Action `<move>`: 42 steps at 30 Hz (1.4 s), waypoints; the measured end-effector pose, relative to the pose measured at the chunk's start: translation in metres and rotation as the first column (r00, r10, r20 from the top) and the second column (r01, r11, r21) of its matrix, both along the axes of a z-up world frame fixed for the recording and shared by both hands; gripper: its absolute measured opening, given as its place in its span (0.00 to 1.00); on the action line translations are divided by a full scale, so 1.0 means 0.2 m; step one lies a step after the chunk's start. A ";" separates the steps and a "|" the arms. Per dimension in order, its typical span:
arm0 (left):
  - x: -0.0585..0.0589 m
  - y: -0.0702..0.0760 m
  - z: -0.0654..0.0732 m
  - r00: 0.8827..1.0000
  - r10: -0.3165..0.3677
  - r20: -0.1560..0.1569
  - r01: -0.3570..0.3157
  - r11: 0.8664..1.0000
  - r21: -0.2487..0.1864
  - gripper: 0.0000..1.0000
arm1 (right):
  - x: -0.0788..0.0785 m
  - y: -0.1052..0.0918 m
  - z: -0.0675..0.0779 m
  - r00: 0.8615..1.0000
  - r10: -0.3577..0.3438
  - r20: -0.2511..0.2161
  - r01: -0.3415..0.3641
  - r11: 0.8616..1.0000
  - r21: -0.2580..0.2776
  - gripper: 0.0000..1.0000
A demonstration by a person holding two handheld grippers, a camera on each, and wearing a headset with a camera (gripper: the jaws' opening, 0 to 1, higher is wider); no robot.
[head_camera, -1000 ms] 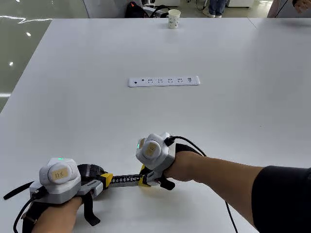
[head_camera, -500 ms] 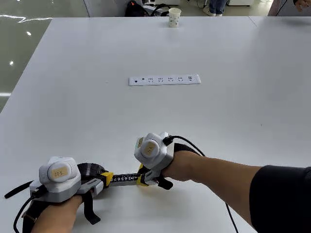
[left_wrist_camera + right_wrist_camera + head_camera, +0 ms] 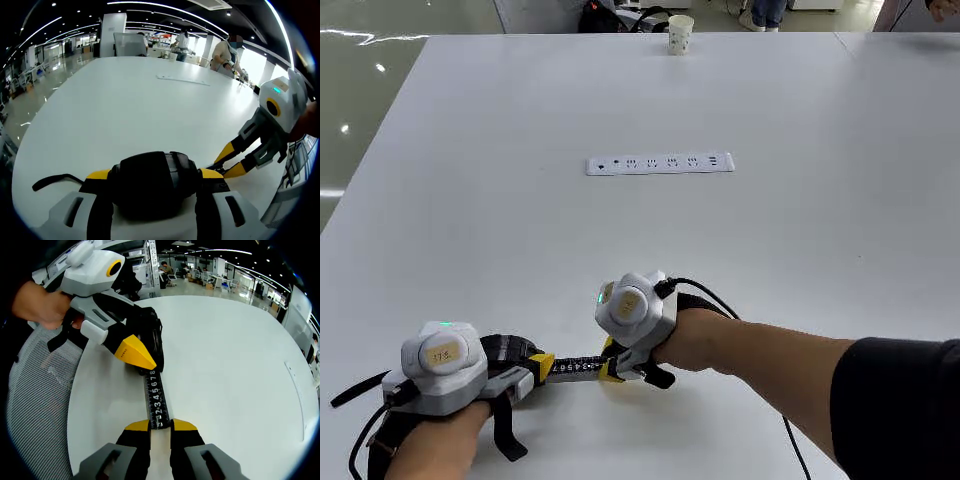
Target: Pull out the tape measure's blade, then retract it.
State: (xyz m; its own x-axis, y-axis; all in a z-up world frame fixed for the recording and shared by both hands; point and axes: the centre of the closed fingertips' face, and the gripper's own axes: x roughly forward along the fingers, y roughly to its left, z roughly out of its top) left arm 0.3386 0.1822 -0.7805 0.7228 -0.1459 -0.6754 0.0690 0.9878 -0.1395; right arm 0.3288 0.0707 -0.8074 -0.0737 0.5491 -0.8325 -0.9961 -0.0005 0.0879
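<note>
Right gripper [image 3: 161, 426] edged closer pinching blade [image 3: 154, 399]; left gripper [image 3: 155, 175] clamps case [image 3: 149, 334] on white table [image 3: 620, 250].

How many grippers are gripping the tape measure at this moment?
2. The left gripper clamps the black case, at the near left of the table; the right gripper pinches the end of the blade just right of it.

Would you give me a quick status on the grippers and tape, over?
Left gripper shut on tape case. Right gripper shut on blade, short length out. Power strip well beyond, not in the way.
</note>
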 end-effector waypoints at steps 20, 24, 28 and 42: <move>0.00 0.00 0.00 1.000 0.000 0.001 0.000 1.000 -0.002 0.62 | 0.00 0.03 0.00 1.000 0.001 -0.005 -0.001 1.000 0.008 0.11; 0.00 0.00 0.00 1.000 0.000 0.000 0.000 1.000 -0.001 0.62 | -0.01 0.04 0.00 0.999 0.043 0.004 -0.043 0.999 0.007 0.10; 0.00 0.00 0.00 1.000 0.001 0.000 -0.001 1.000 -0.001 0.62 | -0.01 0.04 0.00 1.000 0.018 -0.007 -0.018 1.000 0.001 0.10; 0.00 0.00 0.00 1.000 -0.001 -0.002 0.001 1.000 -0.003 0.62 | -0.01 0.06 0.00 1.000 -0.010 -0.025 0.010 1.000 0.018 0.10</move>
